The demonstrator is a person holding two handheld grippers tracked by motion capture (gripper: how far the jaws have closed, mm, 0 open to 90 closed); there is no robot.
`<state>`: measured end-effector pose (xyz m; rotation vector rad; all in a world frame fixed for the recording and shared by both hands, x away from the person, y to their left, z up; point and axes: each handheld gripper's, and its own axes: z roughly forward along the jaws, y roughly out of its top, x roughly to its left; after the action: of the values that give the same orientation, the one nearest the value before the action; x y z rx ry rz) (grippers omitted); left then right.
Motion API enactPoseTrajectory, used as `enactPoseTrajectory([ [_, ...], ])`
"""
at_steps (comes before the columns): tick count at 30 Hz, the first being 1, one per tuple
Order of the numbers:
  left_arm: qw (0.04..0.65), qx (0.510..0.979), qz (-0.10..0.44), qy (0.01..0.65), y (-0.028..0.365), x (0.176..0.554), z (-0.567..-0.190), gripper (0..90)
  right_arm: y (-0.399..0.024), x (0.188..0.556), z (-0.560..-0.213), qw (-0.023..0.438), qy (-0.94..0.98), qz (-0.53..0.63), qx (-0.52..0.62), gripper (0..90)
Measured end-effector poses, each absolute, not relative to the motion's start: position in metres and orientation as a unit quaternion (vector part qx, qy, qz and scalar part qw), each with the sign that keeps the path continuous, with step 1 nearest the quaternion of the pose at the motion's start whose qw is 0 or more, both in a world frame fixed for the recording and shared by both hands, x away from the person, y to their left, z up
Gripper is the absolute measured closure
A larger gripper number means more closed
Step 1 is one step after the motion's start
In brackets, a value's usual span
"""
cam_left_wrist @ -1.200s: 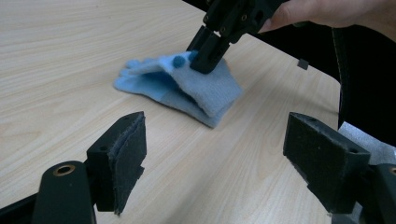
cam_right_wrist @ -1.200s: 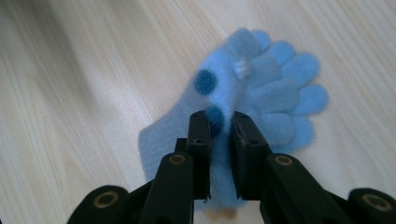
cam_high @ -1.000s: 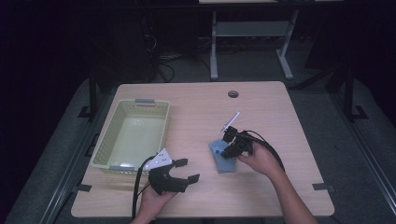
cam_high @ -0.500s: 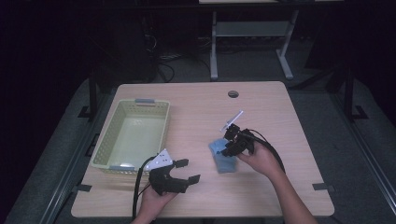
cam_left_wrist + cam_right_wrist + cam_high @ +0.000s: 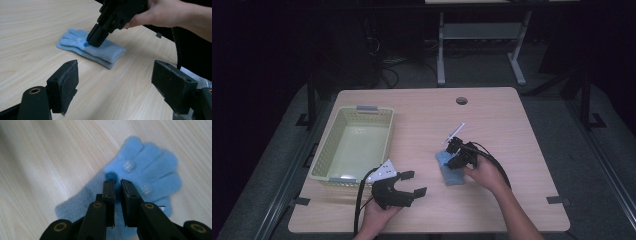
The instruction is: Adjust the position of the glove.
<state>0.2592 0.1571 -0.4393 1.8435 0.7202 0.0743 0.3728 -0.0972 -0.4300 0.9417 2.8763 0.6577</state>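
A pale green basket (image 5: 330, 150) sits on the left half of the wooden table (image 5: 512, 130); what shows of its floor looks bare, though its near corner is hidden behind a white plate on the left gripper (image 5: 413, 183).

The light blue gloves (image 5: 447, 170), stacked flat, lie near the middle of the table, well apart from the basket. The right gripper (image 5: 117, 182) points down onto the upper one, its jaws having just closed to a thin slit with the tips pressed into the knit; whether a fold of wool is really pinched between them is hard to tell. The gloves' cuff end is covered by that gripper and its hand.

The left gripper rests near the table's front edge, its jaws spread wide with nothing between them.
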Motion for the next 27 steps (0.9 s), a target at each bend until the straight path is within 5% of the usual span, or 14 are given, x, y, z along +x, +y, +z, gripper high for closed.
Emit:
enactPoseTrajectory([
  [5, 0.546, 0.780, 0.030, 0.304, 0.155, 0.259, -0.440, 21.5, -0.102, 0.372, -0.434, 0.014, 0.920, 0.229, 0.318, 79.8],
  [20, 0.515, 0.783, -0.032, 0.347, 0.127, 0.273, -0.439, 27.3, -0.155, 0.345, -0.419, 0.002, 0.840, 0.340, 0.424, 43.3],
  [27, 0.481, 0.759, -0.092, 0.428, 0.112, 0.297, -0.446, 30.2, -0.170, 0.330, -0.428, -0.002, 0.814, 0.351, 0.463, 39.5],
])
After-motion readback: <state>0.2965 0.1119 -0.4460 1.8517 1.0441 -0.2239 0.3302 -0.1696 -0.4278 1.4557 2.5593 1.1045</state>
